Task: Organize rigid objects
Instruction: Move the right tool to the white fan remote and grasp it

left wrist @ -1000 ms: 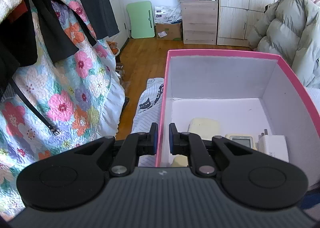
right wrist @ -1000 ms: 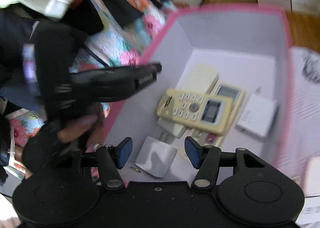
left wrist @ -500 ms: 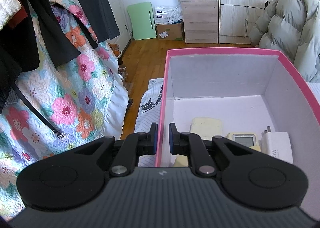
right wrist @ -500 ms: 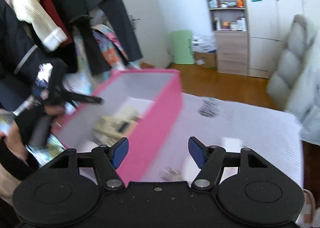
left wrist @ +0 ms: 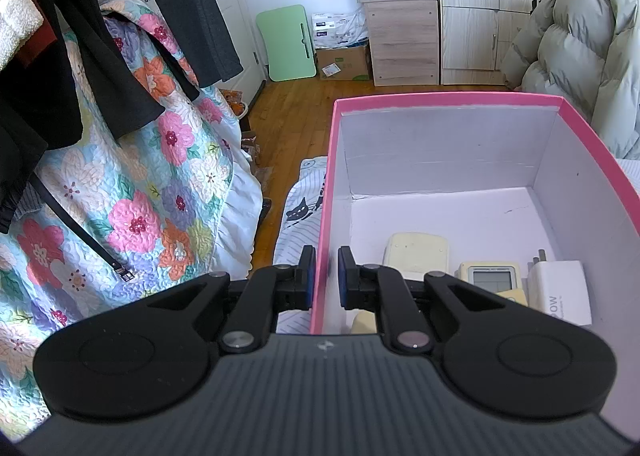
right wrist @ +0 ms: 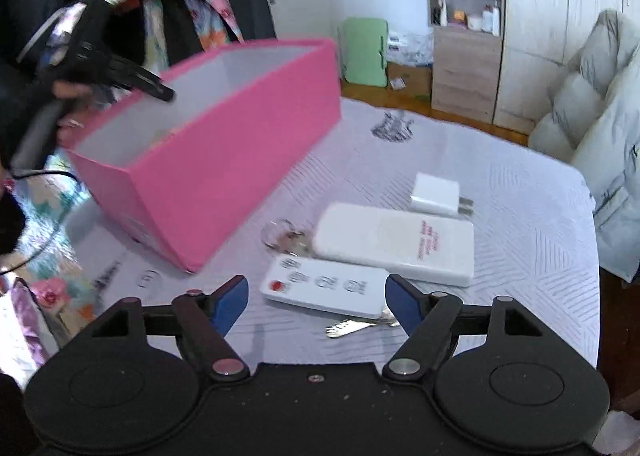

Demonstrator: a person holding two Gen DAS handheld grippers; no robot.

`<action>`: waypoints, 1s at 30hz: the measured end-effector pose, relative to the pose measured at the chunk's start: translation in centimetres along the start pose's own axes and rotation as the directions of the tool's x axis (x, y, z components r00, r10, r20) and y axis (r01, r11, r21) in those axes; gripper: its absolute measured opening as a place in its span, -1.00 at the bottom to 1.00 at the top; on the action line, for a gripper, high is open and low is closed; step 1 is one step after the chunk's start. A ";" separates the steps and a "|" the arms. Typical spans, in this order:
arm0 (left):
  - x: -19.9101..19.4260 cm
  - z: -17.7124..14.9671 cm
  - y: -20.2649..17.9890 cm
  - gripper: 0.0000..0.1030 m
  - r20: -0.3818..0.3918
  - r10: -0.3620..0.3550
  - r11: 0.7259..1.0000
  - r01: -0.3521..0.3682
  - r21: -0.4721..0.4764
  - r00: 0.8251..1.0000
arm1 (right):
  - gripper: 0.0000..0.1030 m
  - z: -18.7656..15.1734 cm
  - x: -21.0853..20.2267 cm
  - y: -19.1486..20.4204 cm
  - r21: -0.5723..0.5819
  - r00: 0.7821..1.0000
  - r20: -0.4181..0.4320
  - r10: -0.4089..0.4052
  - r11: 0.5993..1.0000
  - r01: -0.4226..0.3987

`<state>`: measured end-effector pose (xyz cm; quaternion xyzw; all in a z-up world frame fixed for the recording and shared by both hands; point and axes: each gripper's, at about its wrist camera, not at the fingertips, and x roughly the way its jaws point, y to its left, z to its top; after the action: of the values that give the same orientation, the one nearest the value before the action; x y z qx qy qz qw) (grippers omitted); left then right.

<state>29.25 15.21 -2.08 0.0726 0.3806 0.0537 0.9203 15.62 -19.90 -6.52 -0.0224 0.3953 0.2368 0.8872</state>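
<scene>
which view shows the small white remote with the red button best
The right wrist view. The white remote lies flat on the bedspread between the open fingers of the right gripper, its red button and icons facing up. The left wrist view does not show it, only the pink box interior.

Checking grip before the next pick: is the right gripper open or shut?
Open: right gripper shows its blue fingers spread wide and holding nothing, above the white remote.

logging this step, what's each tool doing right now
Left tool: shut on the pink box wall.
Right tool: open, holding nothing, above the white remote.
</scene>
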 end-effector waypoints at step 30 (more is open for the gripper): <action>0.0 0.0 -0.1 -0.78 0.000 0.009 1.000 -0.009 0.009 1.000 | 0.42 -0.1 3.8 4.2 -0.343 0.991 -0.113 0.072 0.933 -0.107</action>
<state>29.30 15.08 -2.08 0.0786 0.3807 0.0561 0.9196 15.90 -14.69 -8.70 -0.1726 0.3909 0.3418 0.8370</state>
